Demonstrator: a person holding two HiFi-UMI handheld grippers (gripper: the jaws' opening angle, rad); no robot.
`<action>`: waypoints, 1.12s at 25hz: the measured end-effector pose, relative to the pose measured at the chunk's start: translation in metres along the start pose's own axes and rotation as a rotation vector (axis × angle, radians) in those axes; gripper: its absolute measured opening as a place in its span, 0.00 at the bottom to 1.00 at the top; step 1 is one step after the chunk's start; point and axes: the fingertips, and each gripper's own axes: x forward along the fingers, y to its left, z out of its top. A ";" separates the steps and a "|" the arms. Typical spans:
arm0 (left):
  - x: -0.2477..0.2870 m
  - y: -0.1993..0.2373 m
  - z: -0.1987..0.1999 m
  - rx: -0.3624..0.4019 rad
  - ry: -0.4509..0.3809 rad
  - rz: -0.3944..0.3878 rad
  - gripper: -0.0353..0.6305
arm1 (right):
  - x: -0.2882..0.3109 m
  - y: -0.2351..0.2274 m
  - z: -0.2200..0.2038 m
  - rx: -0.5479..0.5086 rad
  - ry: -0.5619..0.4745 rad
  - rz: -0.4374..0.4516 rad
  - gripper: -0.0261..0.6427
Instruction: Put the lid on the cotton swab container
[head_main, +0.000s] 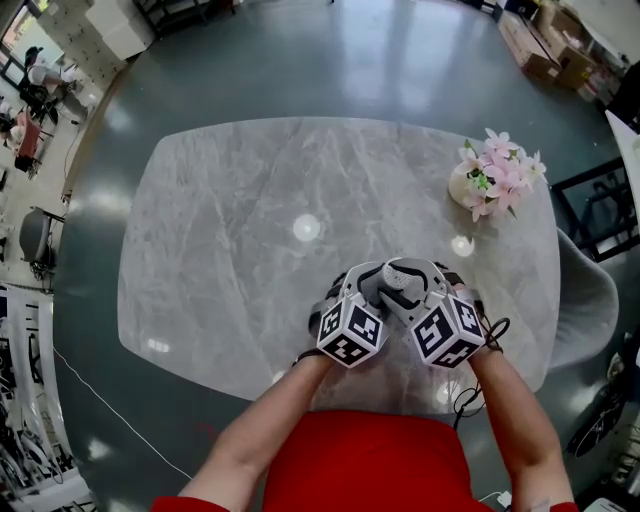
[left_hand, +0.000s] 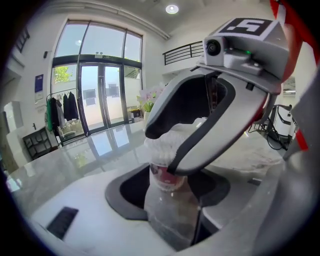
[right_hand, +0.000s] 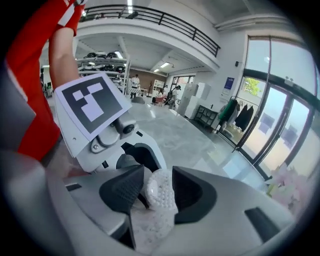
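The clear cotton swab container (left_hand: 169, 216), with a red band below its white swab tips (left_hand: 167, 141), stands upright between the pads of my left gripper (left_hand: 172, 200), which is shut on its body. My right gripper (left_hand: 172, 150) reaches over from the upper right and straddles the container's top. In the right gripper view the white swab tips (right_hand: 160, 192) sit between the black pads of my right gripper (right_hand: 157, 194), close to both, with no clear squeeze. I cannot tell a clear lid apart from the container. In the head view the two grippers (head_main: 395, 283) meet tip to tip and hide the container.
The grey marble table (head_main: 250, 230) stretches ahead, and the grippers work near its front edge. A vase of pink flowers (head_main: 495, 178) stands at the far right of it. A grey chair (head_main: 590, 300) is beside the table's right end.
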 end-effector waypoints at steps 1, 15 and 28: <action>-0.001 0.000 0.000 -0.001 -0.004 -0.002 0.45 | -0.001 0.000 0.001 0.021 -0.013 0.012 0.34; -0.038 0.004 0.009 -0.068 -0.129 -0.015 0.53 | -0.047 -0.016 0.021 0.279 -0.263 0.017 0.33; -0.173 -0.010 0.117 -0.165 -0.492 0.085 0.19 | -0.177 -0.026 0.060 0.559 -0.735 -0.127 0.28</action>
